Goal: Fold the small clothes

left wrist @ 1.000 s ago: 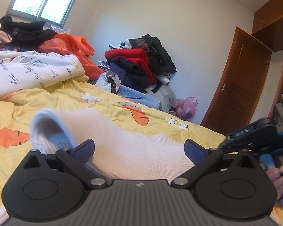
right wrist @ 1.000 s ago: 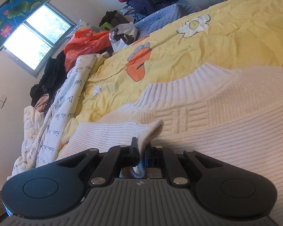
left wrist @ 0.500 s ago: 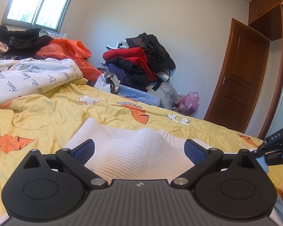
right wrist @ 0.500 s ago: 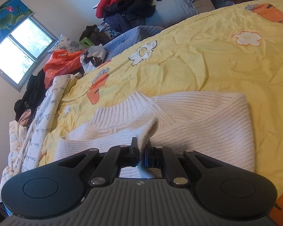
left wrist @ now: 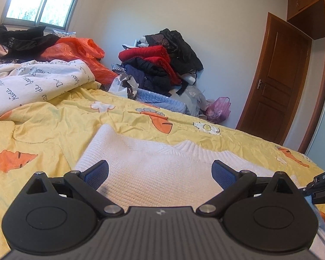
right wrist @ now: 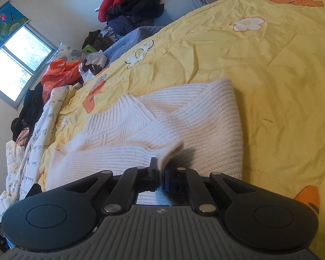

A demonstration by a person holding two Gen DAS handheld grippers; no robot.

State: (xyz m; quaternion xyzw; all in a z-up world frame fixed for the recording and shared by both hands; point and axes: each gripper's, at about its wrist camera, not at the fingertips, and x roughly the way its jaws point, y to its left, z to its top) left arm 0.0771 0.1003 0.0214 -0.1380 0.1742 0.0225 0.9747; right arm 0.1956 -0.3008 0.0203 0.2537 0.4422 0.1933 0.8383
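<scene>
R gripper (right wrist: 161, 173) tilted down, pinching sweater (right wrist: 184, 119) edge.

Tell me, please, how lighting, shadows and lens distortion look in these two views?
Left wrist view: the window is blown out, the door bows from fisheye. Right wrist view: a dark shadow falls on the white sweater beside the right gripper, and the yellow bedspread bulges.

Black tongs (left wrist: 160, 172) w/ blue pads (left wrist: 96, 173), silver screws.

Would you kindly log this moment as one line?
right gripper: shut on white sweater edge | left gripper: open above it | bed: yellow quilt
</scene>
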